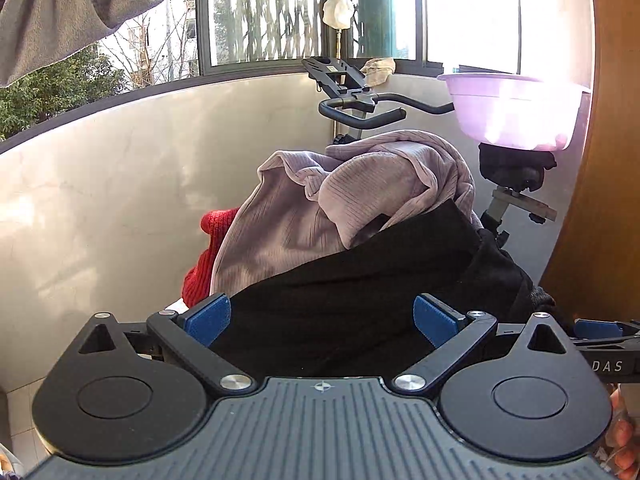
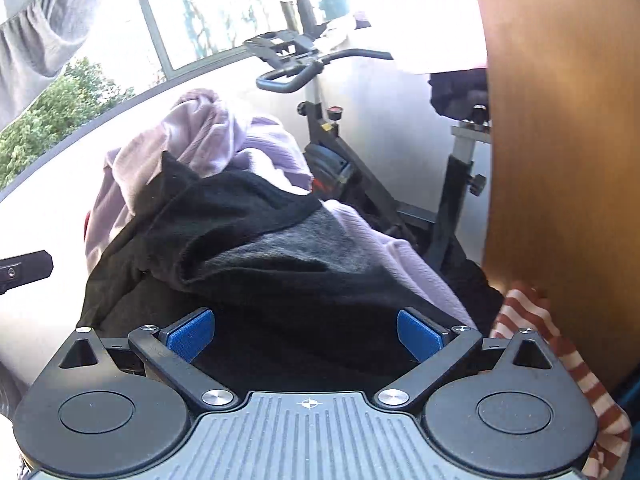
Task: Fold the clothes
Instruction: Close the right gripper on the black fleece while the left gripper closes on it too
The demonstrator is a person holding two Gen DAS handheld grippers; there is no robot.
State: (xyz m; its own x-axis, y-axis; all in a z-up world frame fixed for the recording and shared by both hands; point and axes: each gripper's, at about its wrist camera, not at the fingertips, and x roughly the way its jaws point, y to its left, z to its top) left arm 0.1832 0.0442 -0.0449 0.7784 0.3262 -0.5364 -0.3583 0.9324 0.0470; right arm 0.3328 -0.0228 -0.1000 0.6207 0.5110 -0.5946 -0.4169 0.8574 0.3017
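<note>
A heap of clothes fills the middle of both views. A black garment (image 1: 360,280) lies on the near side of the heap, with a pale lilac ribbed garment (image 1: 360,192) draped behind it and a red knit piece (image 1: 204,264) at its left. My left gripper (image 1: 322,322) is open, blue pads spread wide just in front of the black cloth. In the right wrist view the black garment (image 2: 248,248) shows a grey inner side, and the lilac garment (image 2: 200,136) rises behind. My right gripper (image 2: 306,338) is open too, its pads straddling black fabric without pinching it.
An exercise bike (image 1: 360,108) stands behind the heap, a lilac basin (image 1: 512,112) resting on its seat. A wooden panel (image 2: 560,160) rises at the right, with red-and-white striped cloth (image 2: 560,360) beside it. Grey fabric (image 1: 60,12) hangs at upper left. The right gripper's finger (image 1: 600,330) shows at the edge.
</note>
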